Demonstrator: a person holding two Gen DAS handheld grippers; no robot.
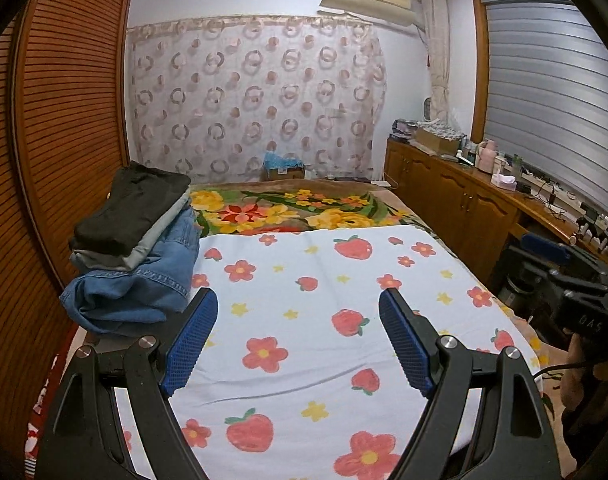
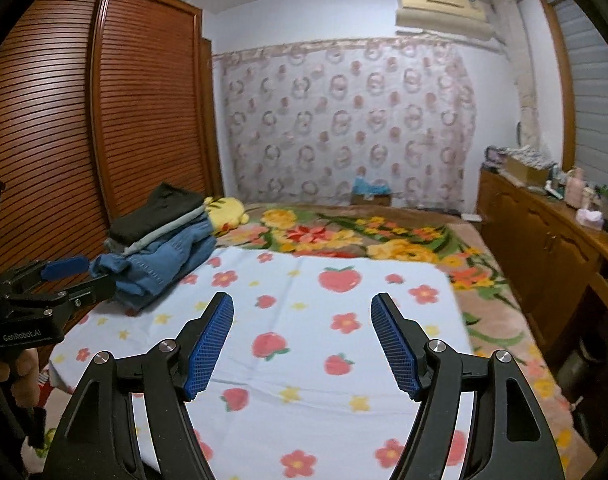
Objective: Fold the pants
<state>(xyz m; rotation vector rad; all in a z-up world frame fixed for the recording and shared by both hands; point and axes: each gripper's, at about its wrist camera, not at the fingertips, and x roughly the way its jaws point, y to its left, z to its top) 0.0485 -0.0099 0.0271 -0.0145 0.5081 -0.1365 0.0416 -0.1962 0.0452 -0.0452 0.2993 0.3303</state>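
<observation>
Both tools are wide open and hold nothing: the left tool (image 1: 297, 316) and the right tool (image 2: 301, 320). The folded pants (image 1: 139, 248) sit in a pile on the bed's strawberry sheet (image 1: 324, 280), by the wardrobe (image 1: 63, 120).

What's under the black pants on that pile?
Under the black pants lies a folded grey garment, then blue jeans at the bottom. Only their edges show; the rest is covered, so anything tucked between them stays hidden.

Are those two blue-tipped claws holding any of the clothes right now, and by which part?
Nothing is held. The left gripper and right gripper both stand open over the strawberry sheet; the folded pants stack lies untouched.
</observation>
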